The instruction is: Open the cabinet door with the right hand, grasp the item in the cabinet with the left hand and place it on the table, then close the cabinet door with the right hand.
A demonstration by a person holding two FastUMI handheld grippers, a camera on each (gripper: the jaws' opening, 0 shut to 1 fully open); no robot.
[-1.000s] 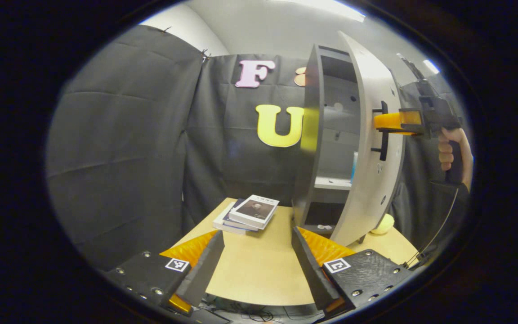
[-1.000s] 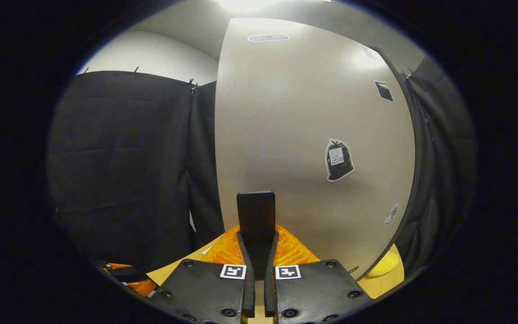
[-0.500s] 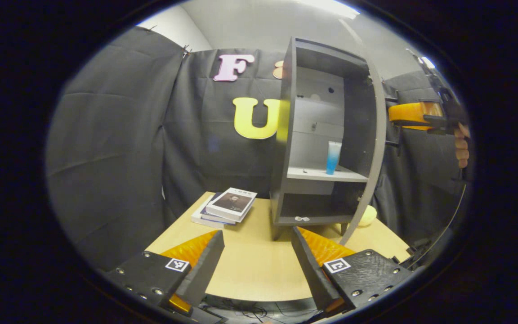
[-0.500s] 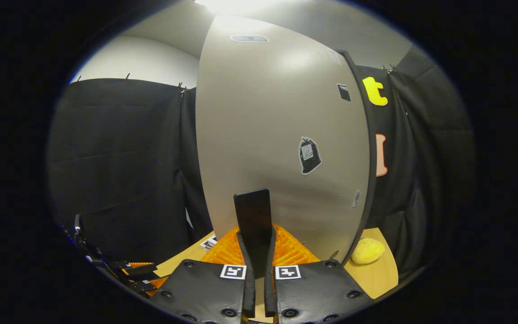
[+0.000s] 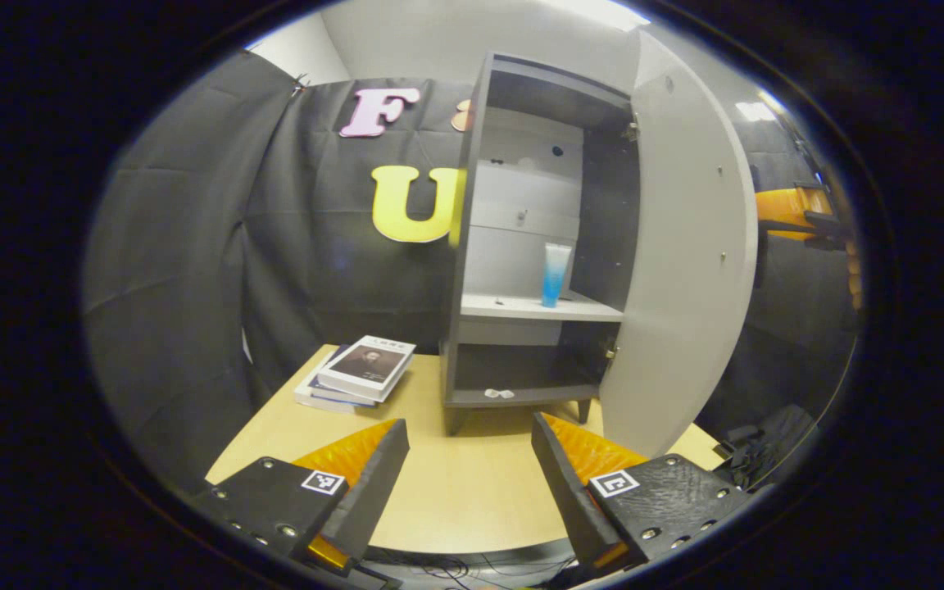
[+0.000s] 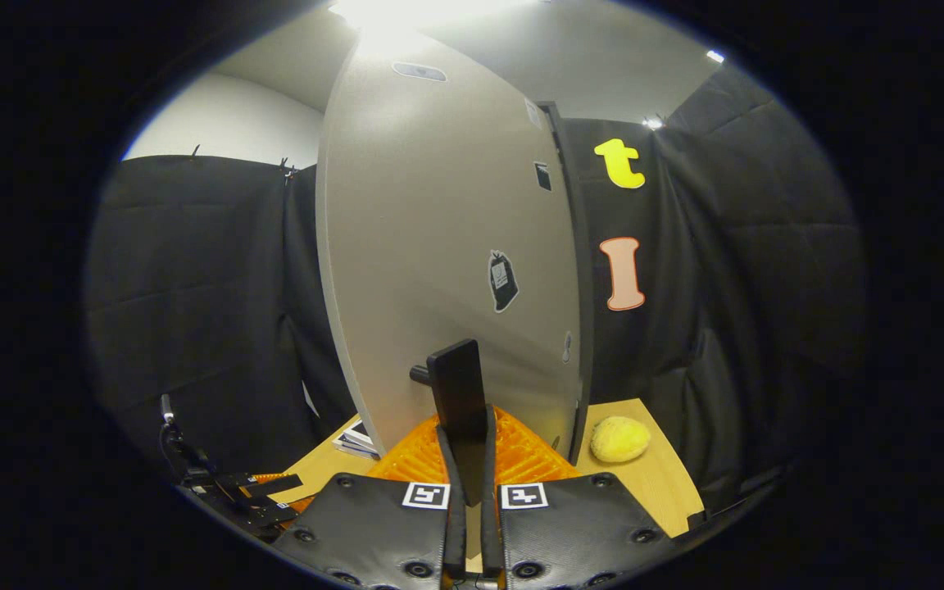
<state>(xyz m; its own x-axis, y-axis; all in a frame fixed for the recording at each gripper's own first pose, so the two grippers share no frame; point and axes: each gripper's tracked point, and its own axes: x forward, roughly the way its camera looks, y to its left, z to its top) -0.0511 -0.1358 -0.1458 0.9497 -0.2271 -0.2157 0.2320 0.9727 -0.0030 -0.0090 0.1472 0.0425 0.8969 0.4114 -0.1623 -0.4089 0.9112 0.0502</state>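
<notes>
Now, with the right gripper [image 6: 466, 459] clamped on the door handle [image 6: 457, 393] and the left gripper [image 5: 469, 471] gaping wide, the risk sits at 1 o'clock in the left gripper view — the upright blue tube [image 5: 555, 274] could topple off the shelf [image 5: 521, 307] if a finger clips it.

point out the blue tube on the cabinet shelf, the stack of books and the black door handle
blue tube [image 5: 555, 274], left gripper view, mid body
stack of books [image 5: 367, 366], left gripper view, top cover
black door handle [image 6: 457, 389], right gripper view, flat face

No legible text; book [image 5: 365, 366] cover print too small.
</notes>
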